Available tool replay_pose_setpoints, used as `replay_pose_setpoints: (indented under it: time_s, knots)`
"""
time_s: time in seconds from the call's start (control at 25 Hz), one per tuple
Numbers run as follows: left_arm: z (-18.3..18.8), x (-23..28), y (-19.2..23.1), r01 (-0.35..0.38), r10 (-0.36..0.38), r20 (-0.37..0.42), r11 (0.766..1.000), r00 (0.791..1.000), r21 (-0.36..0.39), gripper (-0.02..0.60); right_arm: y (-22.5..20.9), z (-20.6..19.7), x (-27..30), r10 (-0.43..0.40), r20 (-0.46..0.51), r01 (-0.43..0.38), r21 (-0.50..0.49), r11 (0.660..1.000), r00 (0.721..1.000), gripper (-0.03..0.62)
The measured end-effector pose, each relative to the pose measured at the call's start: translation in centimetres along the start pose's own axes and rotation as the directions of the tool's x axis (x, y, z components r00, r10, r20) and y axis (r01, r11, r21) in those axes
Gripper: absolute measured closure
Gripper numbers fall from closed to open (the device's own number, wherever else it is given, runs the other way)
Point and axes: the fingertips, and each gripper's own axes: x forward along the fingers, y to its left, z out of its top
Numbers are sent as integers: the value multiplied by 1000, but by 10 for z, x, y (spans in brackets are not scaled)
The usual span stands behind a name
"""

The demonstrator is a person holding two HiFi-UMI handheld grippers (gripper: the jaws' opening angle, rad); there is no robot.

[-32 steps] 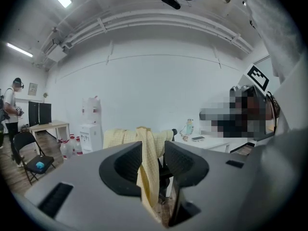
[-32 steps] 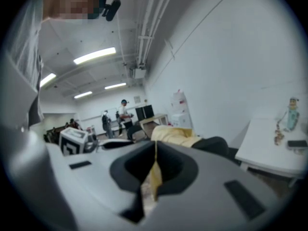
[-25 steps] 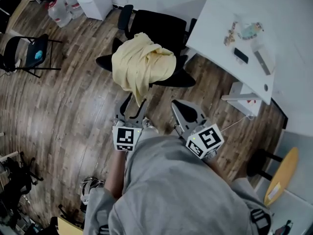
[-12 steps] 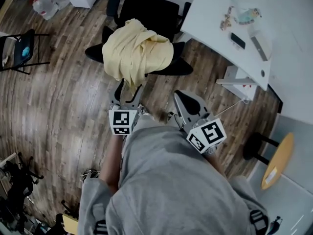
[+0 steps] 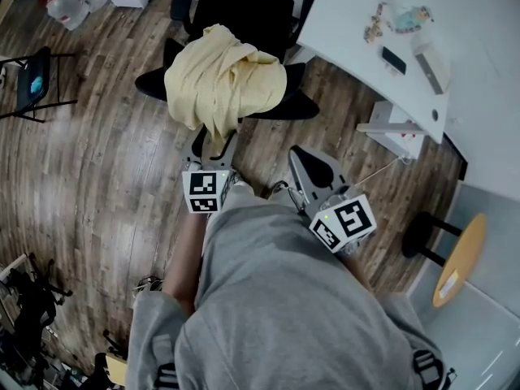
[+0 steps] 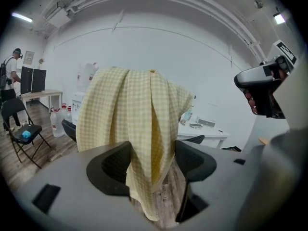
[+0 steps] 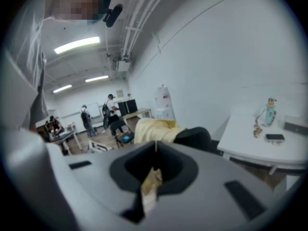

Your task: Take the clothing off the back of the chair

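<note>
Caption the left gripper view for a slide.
Left gripper, jaws open, around a fold of yellow checked clothing draped on the chair.

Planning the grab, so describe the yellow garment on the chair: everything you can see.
The garment is pale yellow, finely checked cloth, bunched in soft folds over the back of the black office chair. A narrow tail hangs down between the open jaws of the left gripper, which is not clamped on it.

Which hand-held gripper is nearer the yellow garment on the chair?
Left. The left hand-held gripper straddles the hanging end of the yellow garment, jaws open; the right hand-held gripper is shut, apart from it.
</note>
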Motion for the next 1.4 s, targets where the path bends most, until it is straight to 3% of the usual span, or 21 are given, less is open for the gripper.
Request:
replay_pose_setpoints:
  time_s: [0.16,0.28,0.48,0.92,1.4]
  knots:
    - [2,1,3,-12,12,8,1000,1000,23,280,-2,0,-2,-9,5,9,6,1000,1000,560]
    - [3,-5,8,-49,49,9,998,999,45,440,-3,-2,-4,-13,8,13,23,1000,1000,560]
    - [4,-12,10,-65,65,13,995,998,71,506,1,-4,-1,1,17,-2,32,999,1000,560]
    - [11,-32,3,-88,85,41,994,996,71,537,3,-8,-11,36,27,-37,38,999,999,559]
    - [37,-70,-7,-162,153,115,984,981,73,538,12,1,0,189,28,-188,-19,982,982,560]
